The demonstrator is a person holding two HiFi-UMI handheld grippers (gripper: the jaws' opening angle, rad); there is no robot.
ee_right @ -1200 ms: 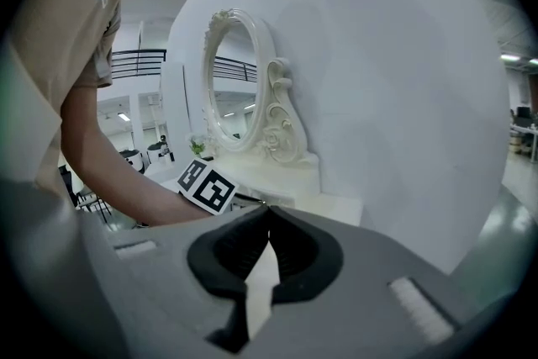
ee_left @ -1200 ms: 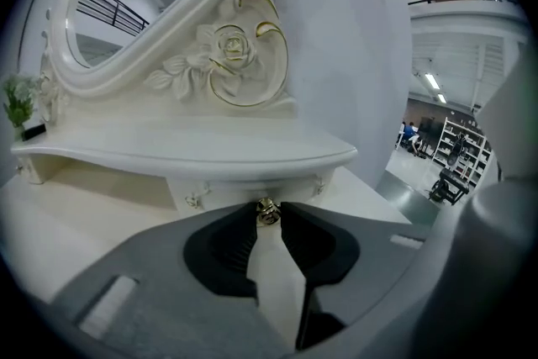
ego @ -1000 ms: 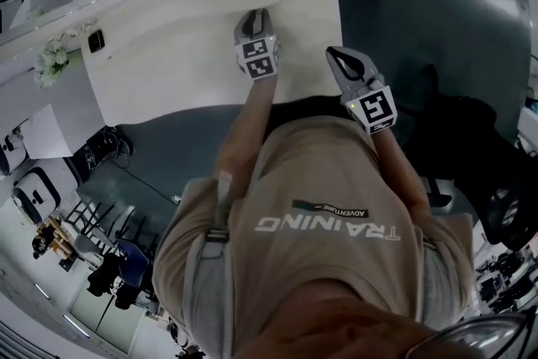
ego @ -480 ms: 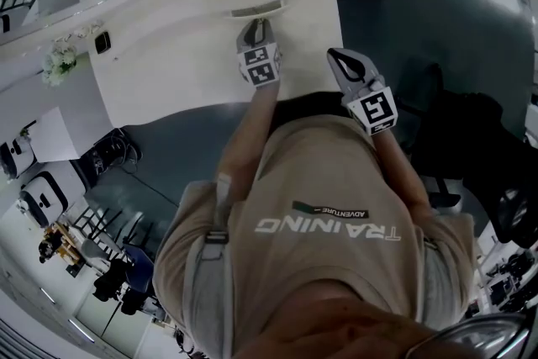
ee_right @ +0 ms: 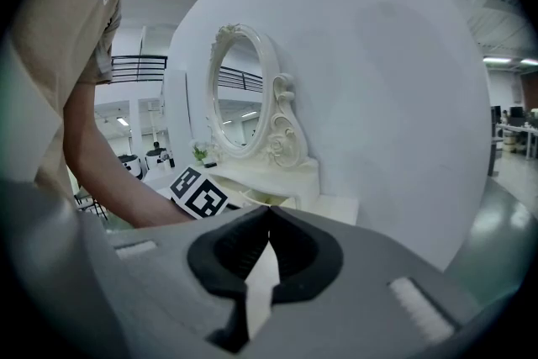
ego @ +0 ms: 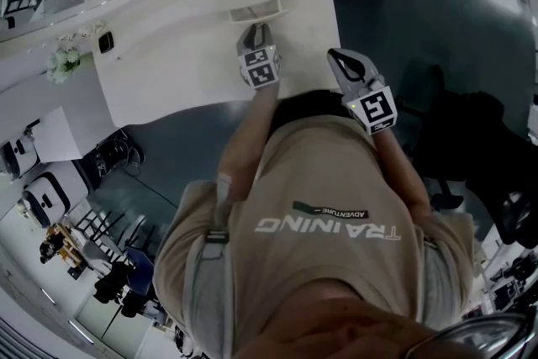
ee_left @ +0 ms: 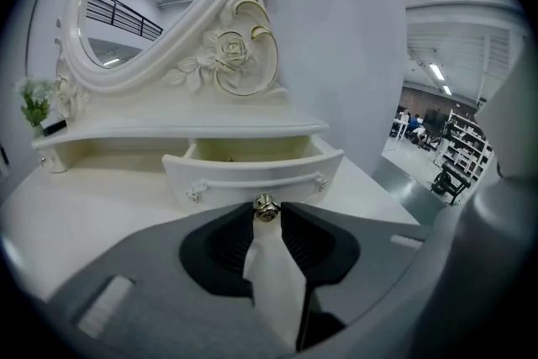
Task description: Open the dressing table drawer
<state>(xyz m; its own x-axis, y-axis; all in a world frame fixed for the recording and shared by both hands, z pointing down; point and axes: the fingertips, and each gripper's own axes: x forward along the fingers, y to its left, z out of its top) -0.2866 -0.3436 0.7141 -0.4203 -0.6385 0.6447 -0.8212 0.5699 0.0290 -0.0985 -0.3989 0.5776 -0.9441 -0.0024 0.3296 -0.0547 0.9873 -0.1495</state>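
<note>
Oval mirror above the open drawer (flowers off left)

The hand-held gripper's dark jaws pinch a small metal knob, having just eased slightly wider. Behind it, a white drawer stands pulled out beneath an ornate oval mirror on the bench.

Drawer below mirror, plant left

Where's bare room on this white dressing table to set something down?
Bare white tabletop runs from the open white drawer left to the crowded corner with flower sprig and small black object; a narrower strip right of the drawer.
</note>
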